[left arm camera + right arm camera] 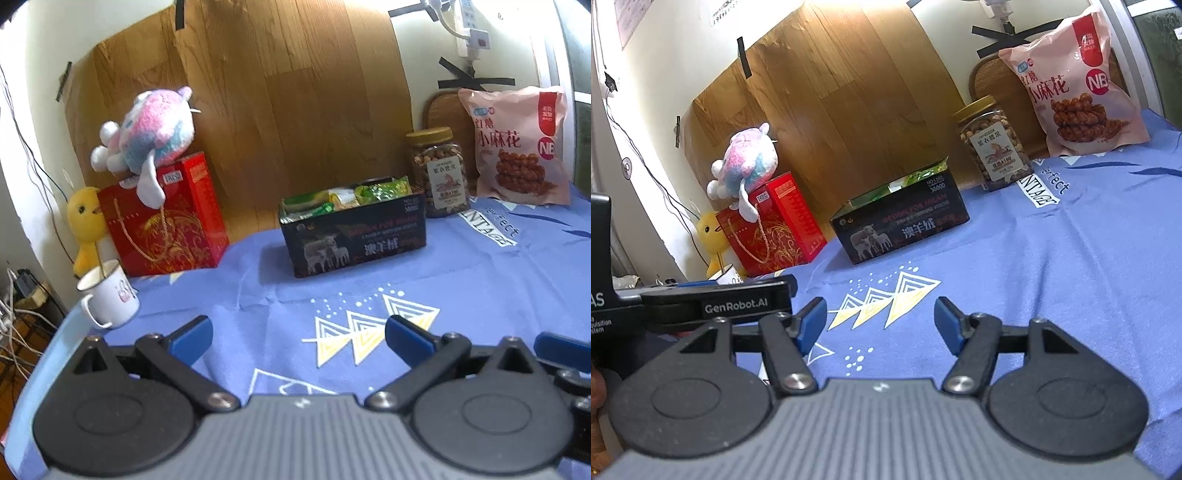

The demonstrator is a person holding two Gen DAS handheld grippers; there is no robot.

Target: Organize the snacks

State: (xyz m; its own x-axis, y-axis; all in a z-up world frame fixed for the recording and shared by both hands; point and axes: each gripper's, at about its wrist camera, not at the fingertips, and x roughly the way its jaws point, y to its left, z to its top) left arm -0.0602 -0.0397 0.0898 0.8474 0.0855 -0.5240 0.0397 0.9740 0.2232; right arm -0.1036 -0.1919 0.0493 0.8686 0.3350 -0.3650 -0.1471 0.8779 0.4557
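**Both grippers idle, snacks waiting at the back**

Pink snack bag [517,144] leans against the wall; black box [354,236] sits mid-table, packets inside; nut jar [437,171] stands between them. Left gripper [297,334] and right gripper [881,321] hover spread, empty. I'd approach the jar squarely, gripping below the lid.

A black rectangular tin box printed with sheep [354,236] is sitting open on the blue cloth at centre, lying flat and holding green and yellow wrapped snack packets [364,192]. To its right, farther back, a clear plastic nut jar with a gold lid [439,171] is standing upright. Just right of the jar, a pink bag of twisted dough snacks [517,146] is leaning upright.
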